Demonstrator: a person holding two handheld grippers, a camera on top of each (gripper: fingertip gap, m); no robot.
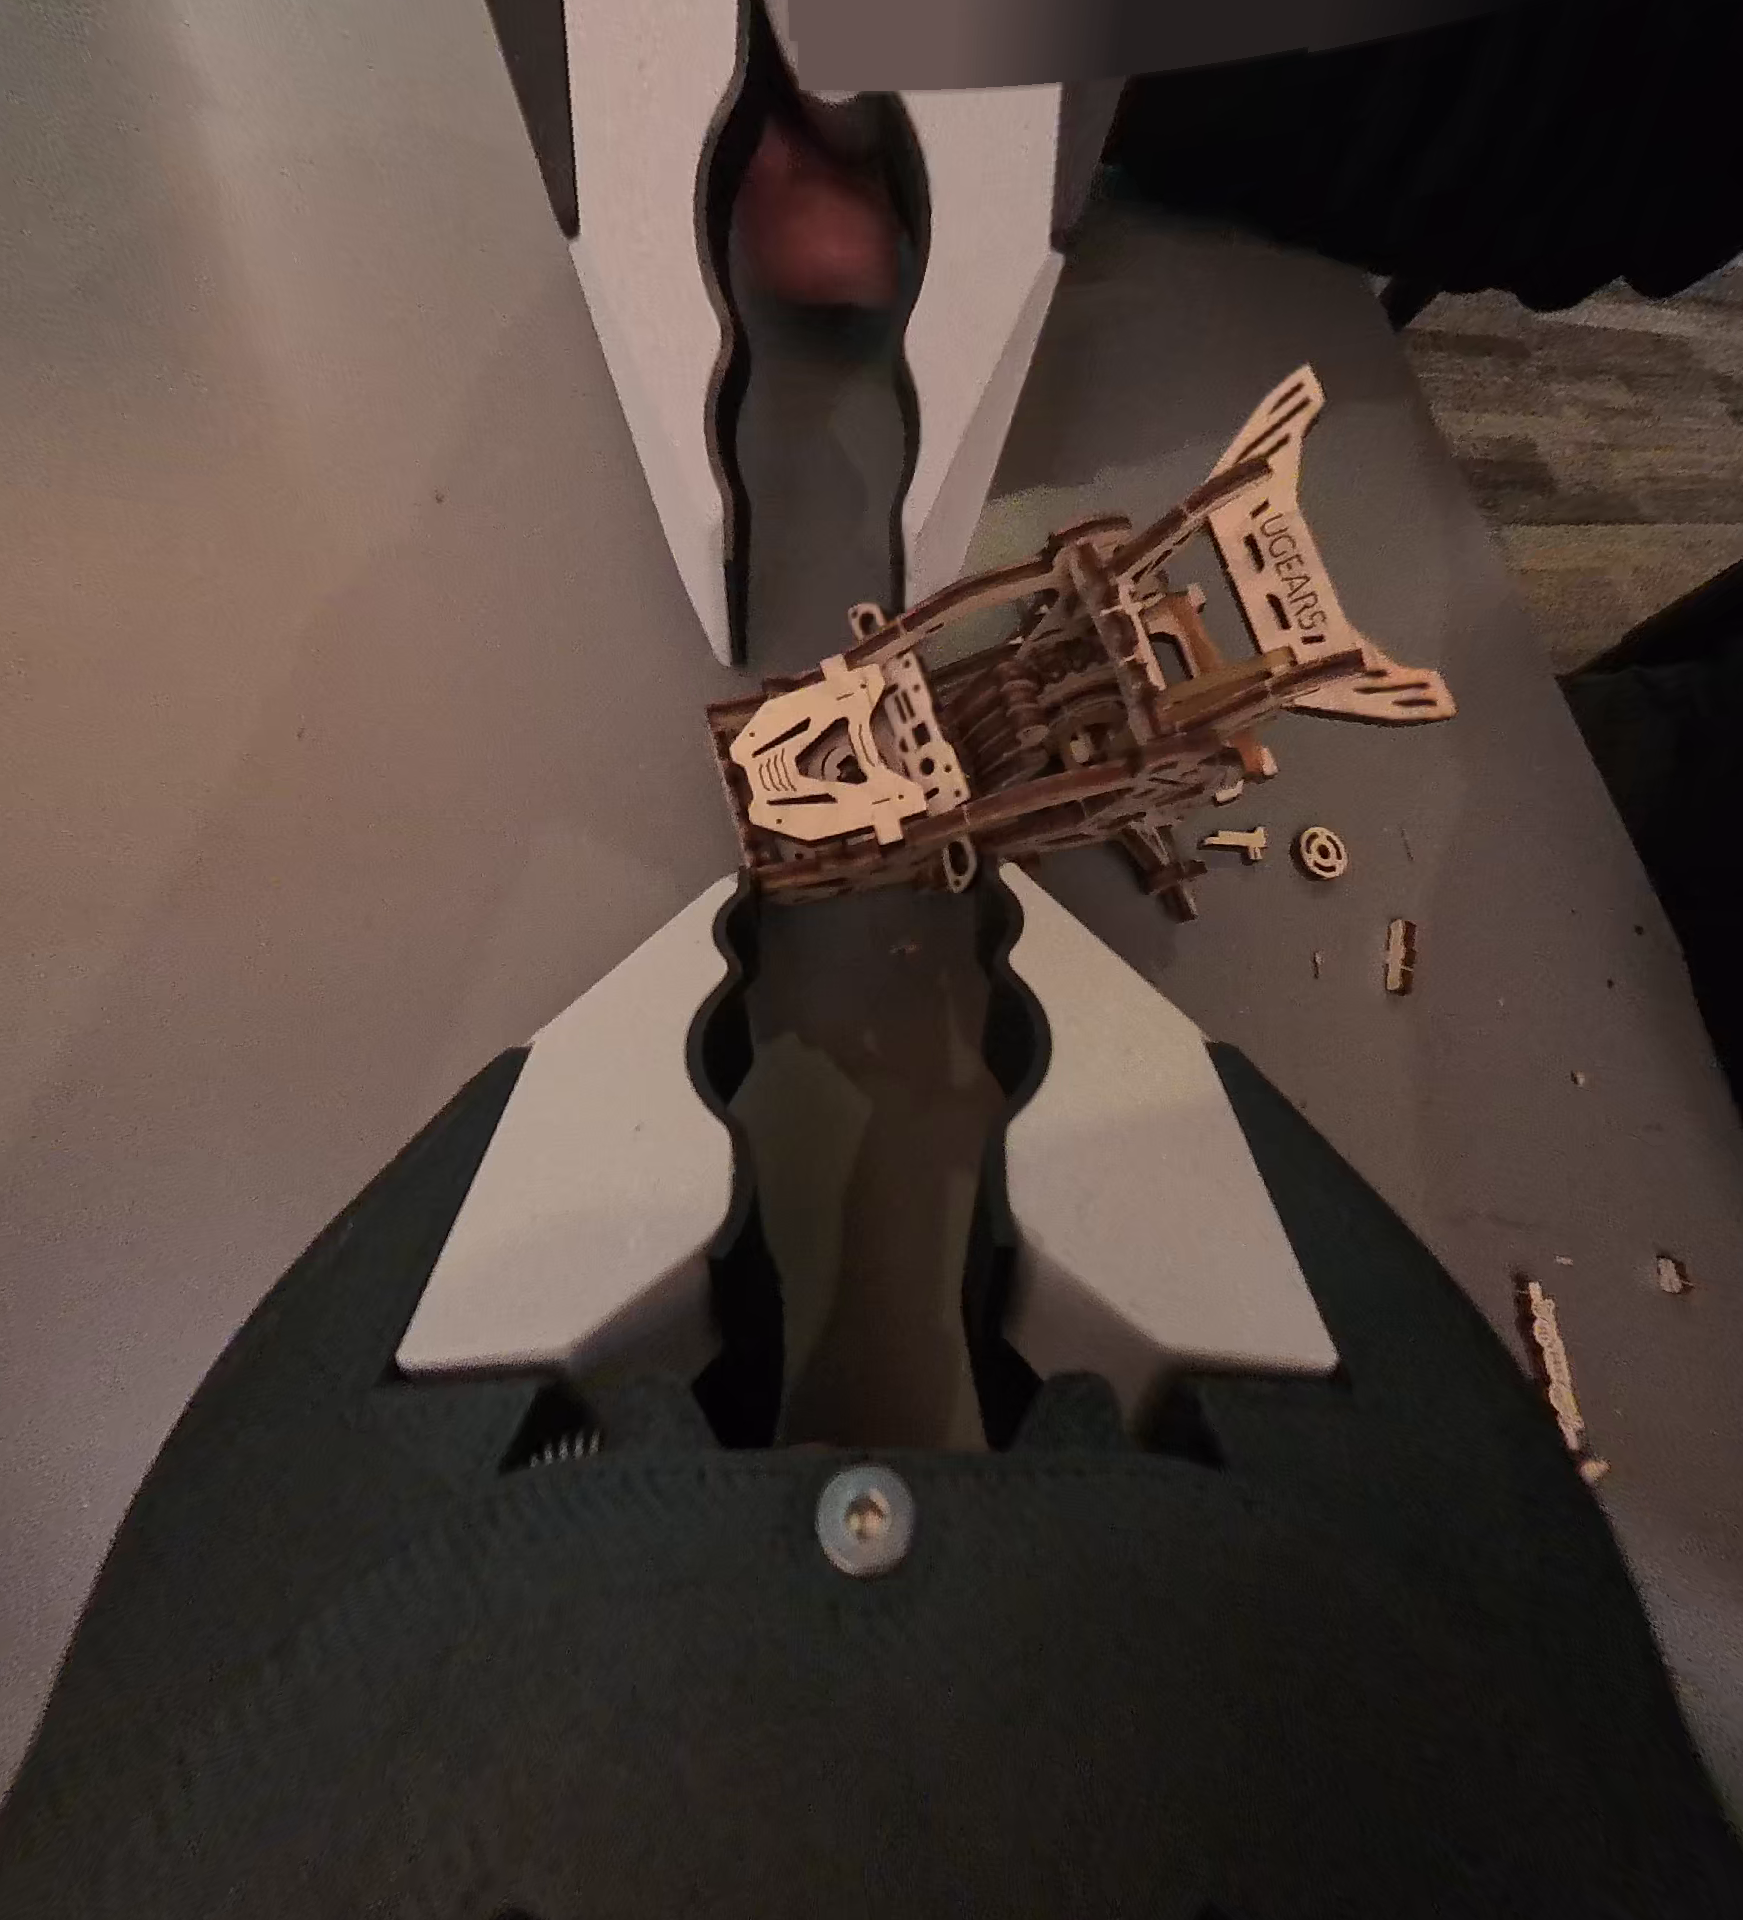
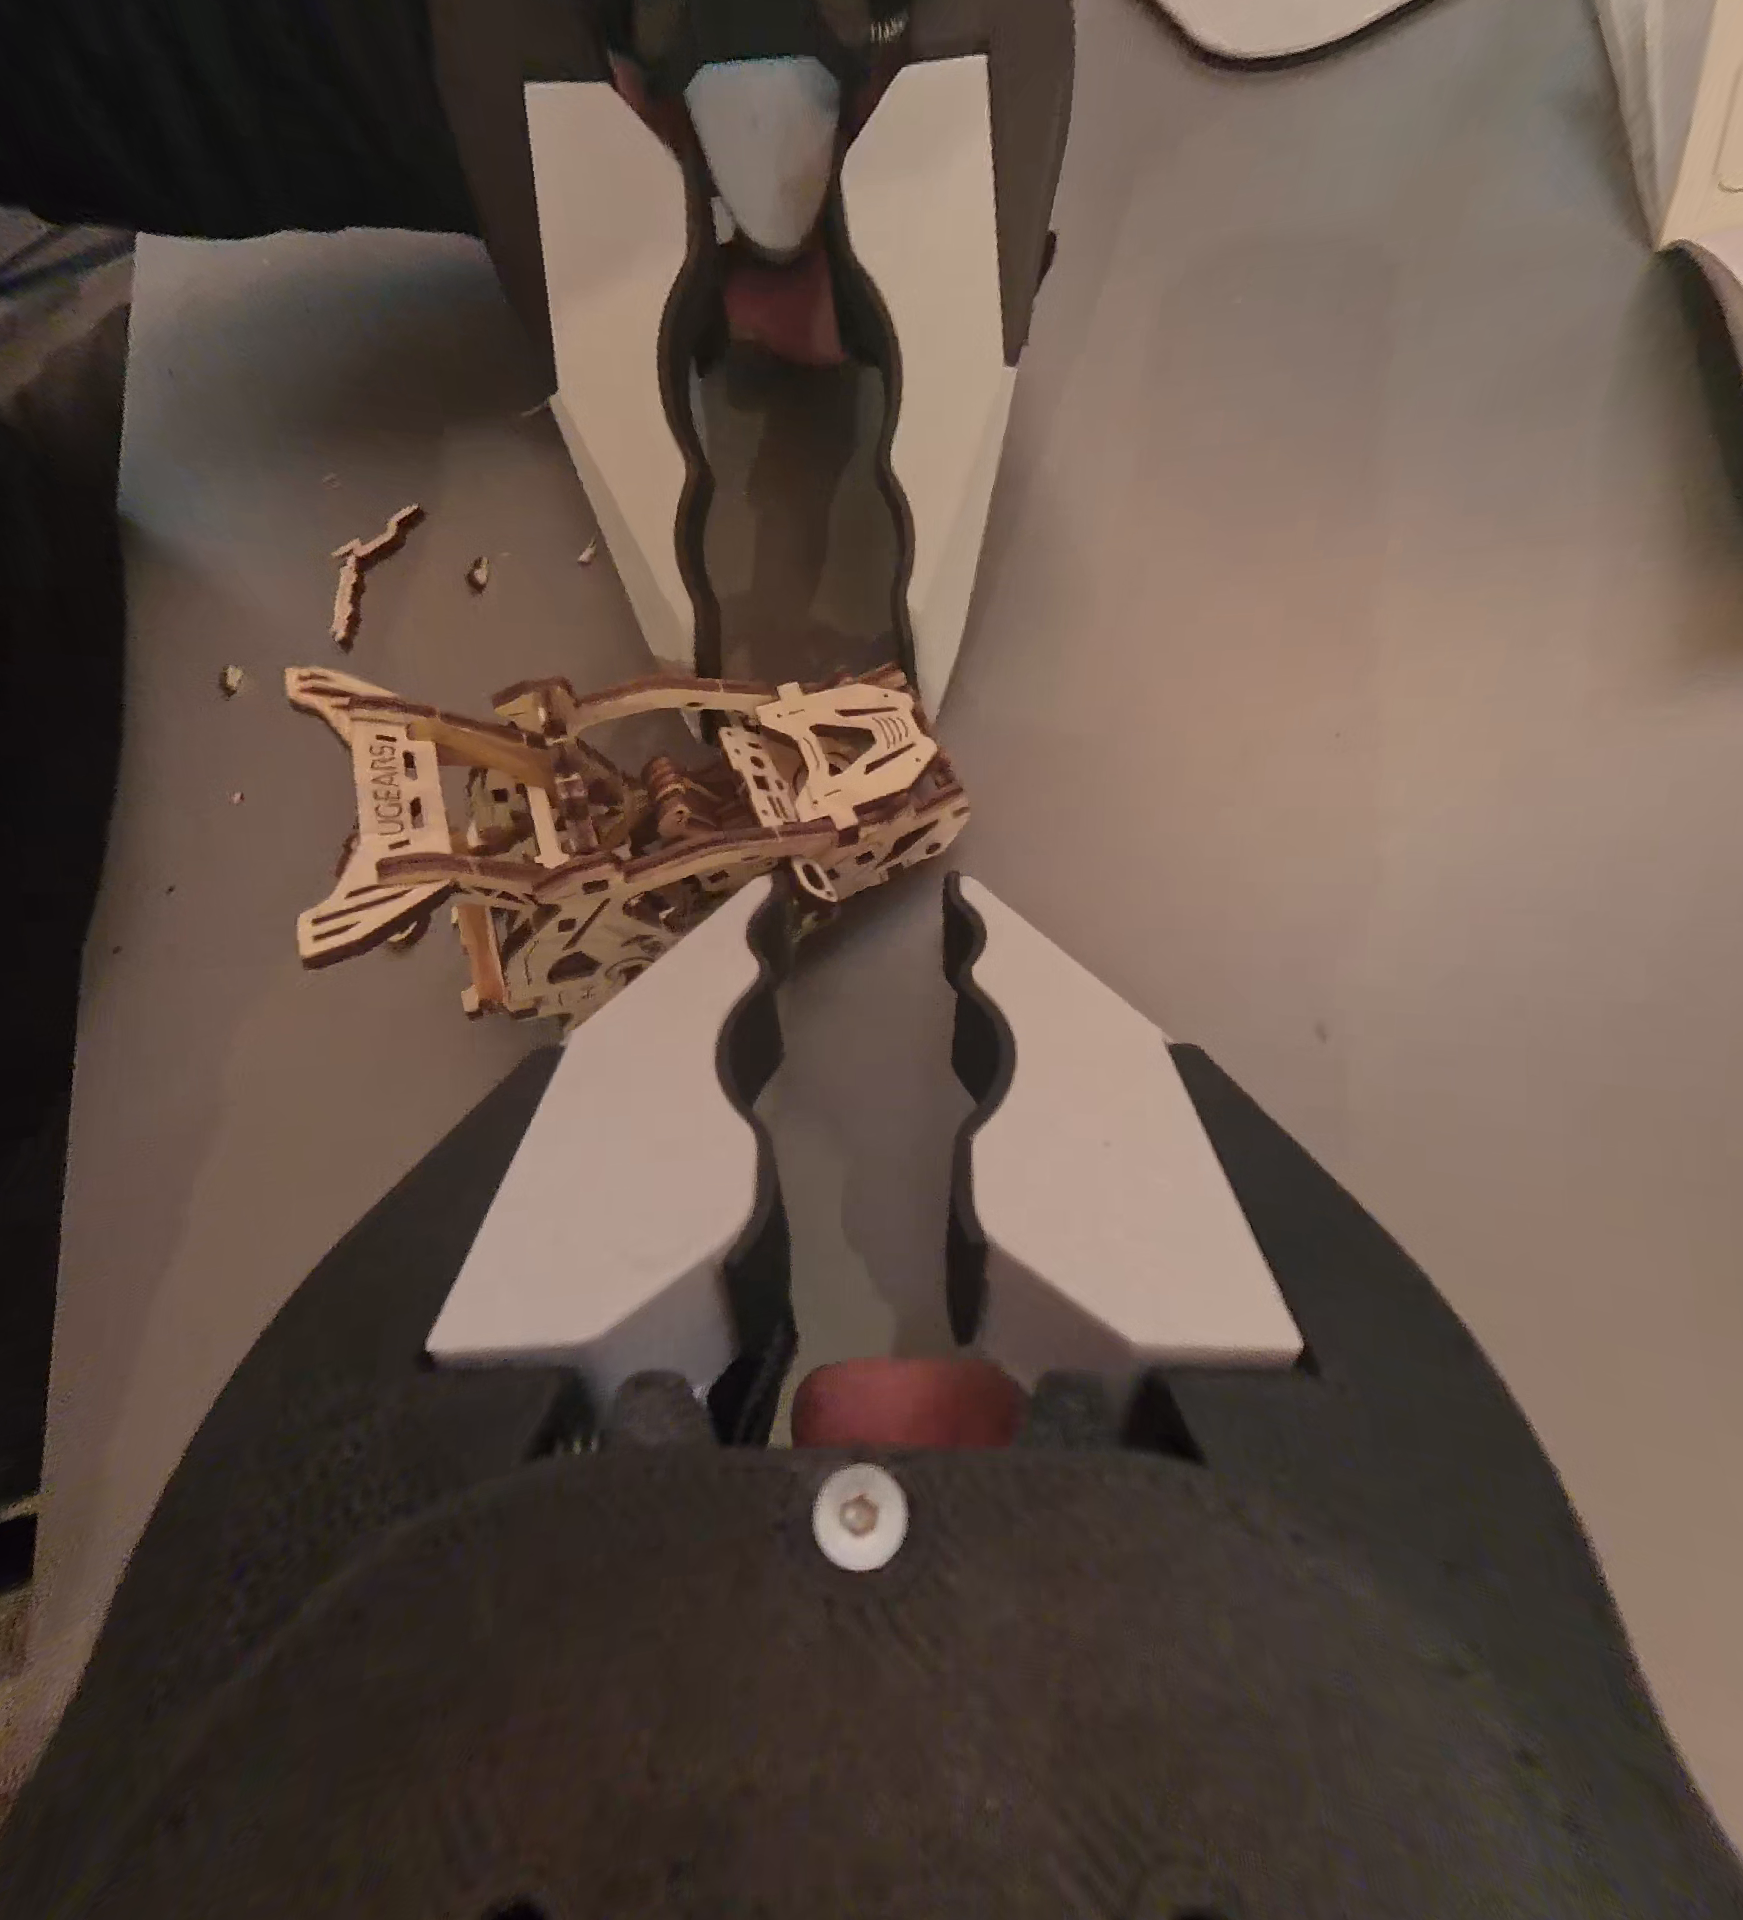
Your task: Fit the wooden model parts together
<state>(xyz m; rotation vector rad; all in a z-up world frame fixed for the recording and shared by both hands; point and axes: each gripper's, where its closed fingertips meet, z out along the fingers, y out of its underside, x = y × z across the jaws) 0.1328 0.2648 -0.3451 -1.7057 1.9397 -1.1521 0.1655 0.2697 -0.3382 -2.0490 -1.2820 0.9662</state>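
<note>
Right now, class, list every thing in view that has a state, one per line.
wooden model: part-built, tipped on its side on the grey table.
left gripper: open, at the model's front end.
right gripper: open, facing it.
loose wooden pieces: unfitted, scattered on the table.

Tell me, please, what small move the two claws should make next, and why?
Probably close the left claw gently on the wooden model's front block. Both claws face each other at that end with jaws open, so nothing holds the model steady on the grey table, while loose wooden pieces wait beside it.
</note>
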